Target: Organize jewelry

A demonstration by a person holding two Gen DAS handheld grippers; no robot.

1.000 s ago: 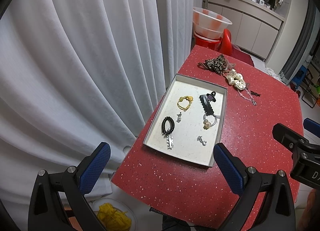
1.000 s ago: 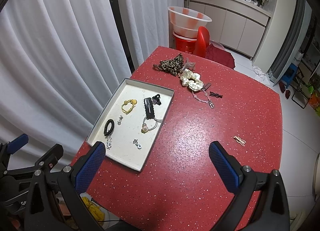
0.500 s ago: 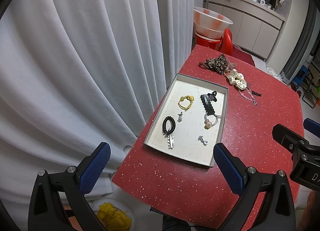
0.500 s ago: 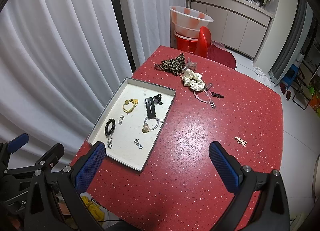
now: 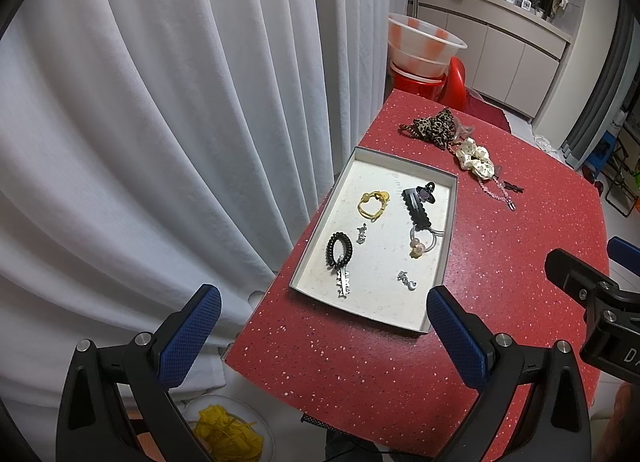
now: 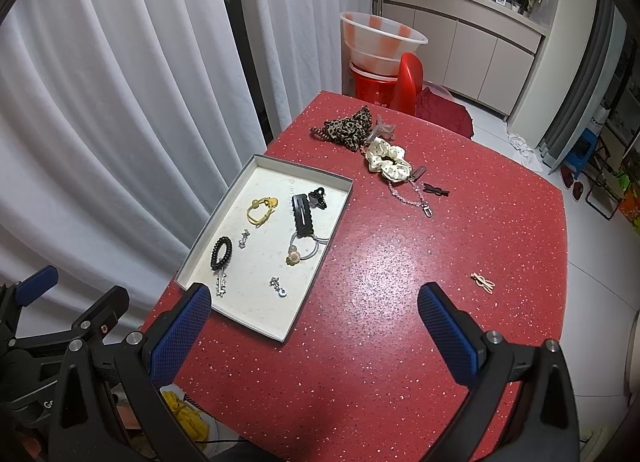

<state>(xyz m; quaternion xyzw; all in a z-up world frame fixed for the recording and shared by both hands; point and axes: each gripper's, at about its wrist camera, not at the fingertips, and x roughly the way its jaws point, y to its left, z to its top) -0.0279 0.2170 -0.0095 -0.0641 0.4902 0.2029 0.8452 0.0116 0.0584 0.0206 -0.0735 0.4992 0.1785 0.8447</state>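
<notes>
Both the left tongs [image 5: 320,336] and right tongs [image 6: 314,332] are held wide open above the surface's [image 6: 380,282] near edge, nothing gripped.

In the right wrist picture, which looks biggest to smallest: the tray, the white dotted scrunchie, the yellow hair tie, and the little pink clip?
1. tray
2. white dotted scrunchie
3. yellow hair tie
4. pink clip

The scrunchie lies farther away, so it may really be bigger than it looks.

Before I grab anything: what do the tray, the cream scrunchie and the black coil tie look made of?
Tray: likely matte cardboard, with thin grey walls and a pale speckled floor. Cream scrunchie: soft gathered fabric, slight sheen, dark dots. Black coil tie: glossy spiral, probably plastic.
</notes>
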